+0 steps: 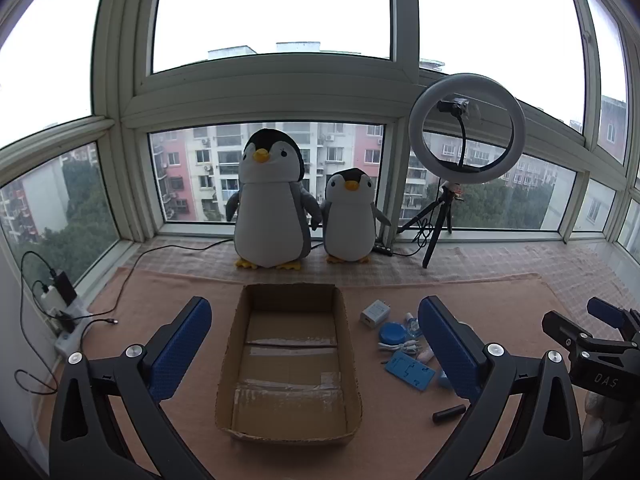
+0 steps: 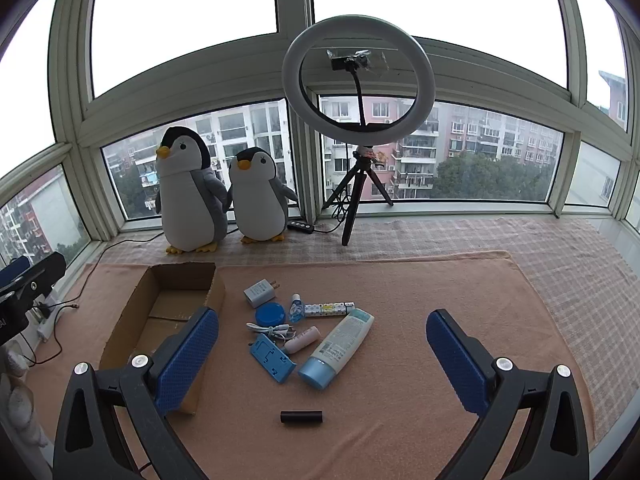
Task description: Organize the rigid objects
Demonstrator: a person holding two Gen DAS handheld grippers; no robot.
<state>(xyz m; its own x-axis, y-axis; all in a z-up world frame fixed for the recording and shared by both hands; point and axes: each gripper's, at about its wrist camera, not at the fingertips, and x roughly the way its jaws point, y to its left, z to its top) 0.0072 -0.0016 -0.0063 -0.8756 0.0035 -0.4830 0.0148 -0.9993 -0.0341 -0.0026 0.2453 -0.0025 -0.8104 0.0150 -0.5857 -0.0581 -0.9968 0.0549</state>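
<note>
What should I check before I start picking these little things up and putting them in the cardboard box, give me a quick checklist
1. Cardboard box open and holding nothing: ok.
2. Left gripper open, nothing between its fingers: ok.
3. Right gripper open, nothing held: ok.
4. Items lie beside the box, none inside yet: white charger, blue round case, lotion tube, black cylinder: ok.
5. White cable clear of the blue holder: not ok, it lies against it and the pink item.
6. Black cylinder lies apart, free to grasp: ok.
</note>
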